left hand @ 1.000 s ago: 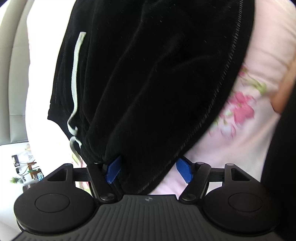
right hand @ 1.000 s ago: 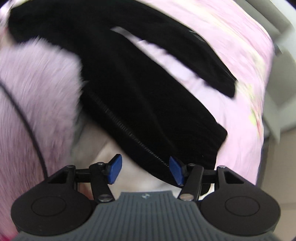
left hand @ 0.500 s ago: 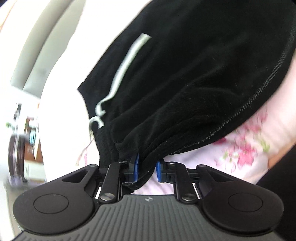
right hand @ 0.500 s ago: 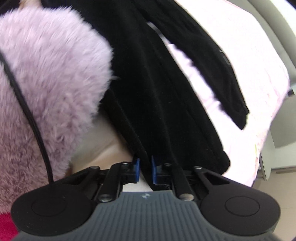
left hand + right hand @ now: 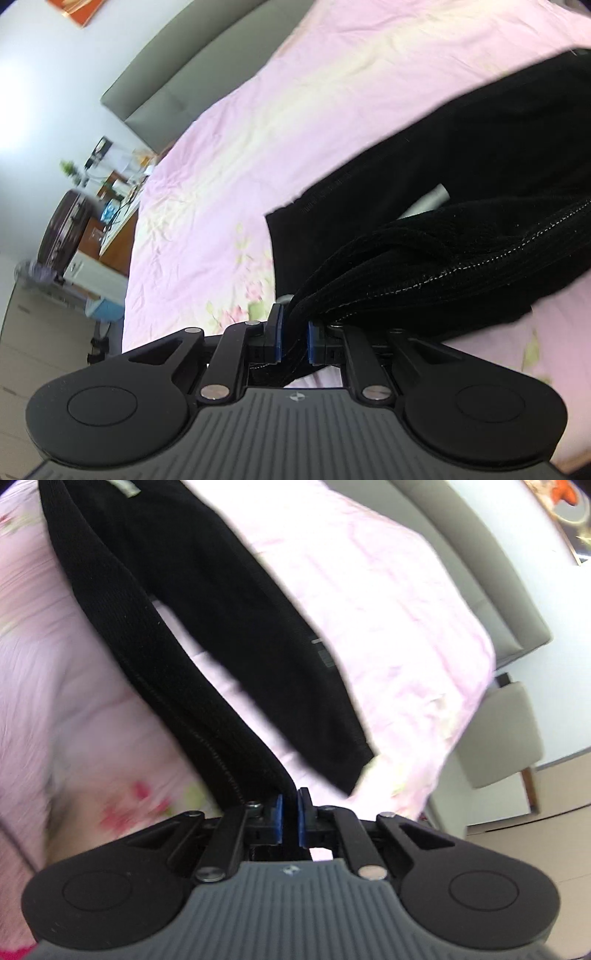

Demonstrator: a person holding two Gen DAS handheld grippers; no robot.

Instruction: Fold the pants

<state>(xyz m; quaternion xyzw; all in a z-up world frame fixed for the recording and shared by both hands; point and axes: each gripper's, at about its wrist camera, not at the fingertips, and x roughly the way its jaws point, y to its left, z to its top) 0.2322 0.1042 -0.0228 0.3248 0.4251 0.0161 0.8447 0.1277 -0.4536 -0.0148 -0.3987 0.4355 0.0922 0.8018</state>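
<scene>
Left wrist, right wrist: both jaws clenched on ribbed black pants [image 5: 461, 177] [image 5: 207, 602] over pink sheet [image 5: 295, 110].

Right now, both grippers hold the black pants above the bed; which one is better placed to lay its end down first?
Probably the right gripper. It clamps a thin edge of the black pants, with one leg already trailing onto the pink bed sheet. The left gripper grips a thick, bunched wad.

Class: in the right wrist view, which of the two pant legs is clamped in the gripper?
The nearer, left-hand leg, running straight into the right gripper; the other leg ends free on the sheet.
</scene>
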